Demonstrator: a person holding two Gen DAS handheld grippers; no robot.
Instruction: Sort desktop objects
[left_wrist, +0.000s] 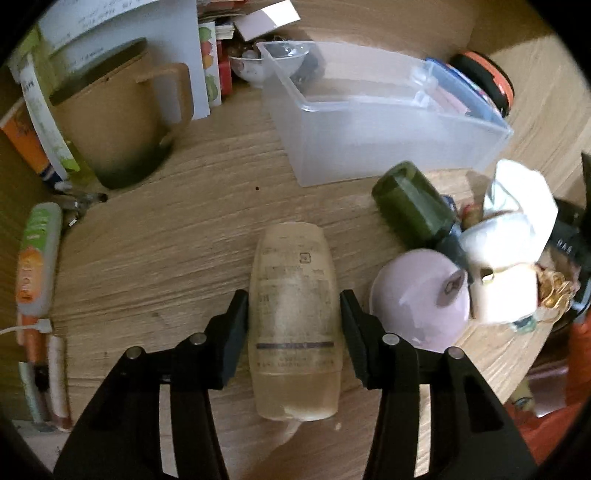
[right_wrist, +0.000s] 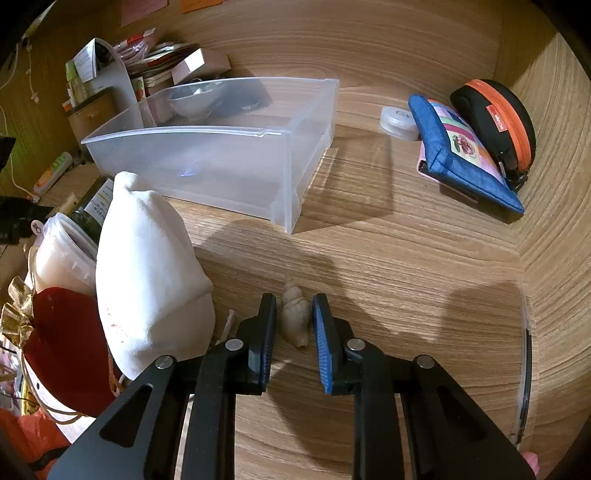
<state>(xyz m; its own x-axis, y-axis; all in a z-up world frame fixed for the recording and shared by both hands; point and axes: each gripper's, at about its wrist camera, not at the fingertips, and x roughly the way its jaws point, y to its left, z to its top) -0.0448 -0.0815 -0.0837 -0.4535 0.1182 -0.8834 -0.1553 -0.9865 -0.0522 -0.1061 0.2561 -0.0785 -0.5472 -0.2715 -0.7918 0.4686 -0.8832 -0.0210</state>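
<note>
Right, left gripper (left_wrist: 293, 314) straddles the beige bottle (left_wrist: 294, 317) lying at lower centre of its frame; jaws flank the body, contact unclear, so can't tell if it's clamped. Looks like light, smooth plastic, likely slippery: grip mid-body over the label. Right gripper (right_wrist: 294, 325) is spread around the small shell (right_wrist: 295, 317) at lower centre, gaps both sides. Shell probably brittle, squeeze gently. Clear bin (right_wrist: 221, 147) sits upper centre. Bottle cap end is blurred; label unreadable.

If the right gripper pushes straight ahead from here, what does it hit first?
The small seashell, already between the open jaws of the right gripper. Beyond it lies bare desk, then probably the clear plastic bin; depth is unclear.
</note>
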